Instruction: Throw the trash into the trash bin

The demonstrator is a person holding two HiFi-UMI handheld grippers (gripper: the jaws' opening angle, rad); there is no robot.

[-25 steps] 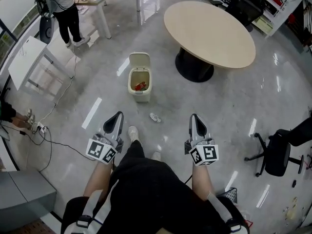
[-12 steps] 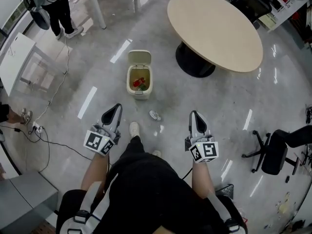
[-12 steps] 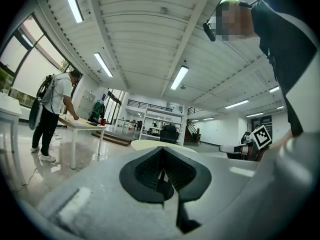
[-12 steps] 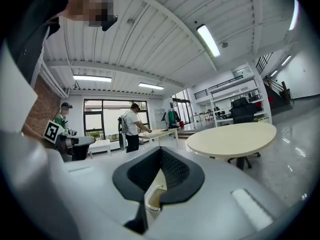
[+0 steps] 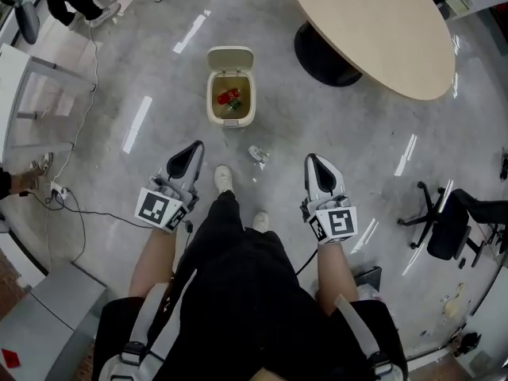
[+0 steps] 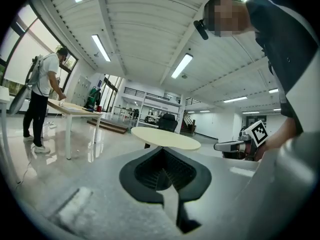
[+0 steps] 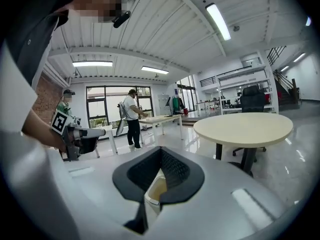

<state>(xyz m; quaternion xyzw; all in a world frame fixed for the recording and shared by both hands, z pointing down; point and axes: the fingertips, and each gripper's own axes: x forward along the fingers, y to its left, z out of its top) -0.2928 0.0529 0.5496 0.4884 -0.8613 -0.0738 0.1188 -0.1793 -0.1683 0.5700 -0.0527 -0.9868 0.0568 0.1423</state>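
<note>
Open trash bin (image 5: 232,121) on the grey floor (image 5: 357,141), cream-coloured, lid tipped back on its far side, with red trash (image 5: 228,96) and something dark green inside. Bare floor all around the bin. Free room on its left, up to a white desk (image 5: 9,101) well apart from it. To the right of the bin and a little beyond it, a round table (image 5: 373,22) on a dark foot (image 5: 325,54), with open floor between the table edge and the bin. Far to the right of the bin, an office chair (image 5: 448,232).

On the near side of the bin, slightly to its right, a small piece of trash (image 5: 257,155): pale, crumpled, partly clear, lying on the floor apart from the bin wall. Just nearer than it, a white shoe (image 5: 223,178).

Left gripper (image 5: 191,152) nearer than the bin and to its left, fingers pressed together, nothing between. Right gripper (image 5: 313,163) nearer than the bin and to its right, fingers also together and empty. In the head view, the piece of trash between both grippers, touched by neither.
</note>
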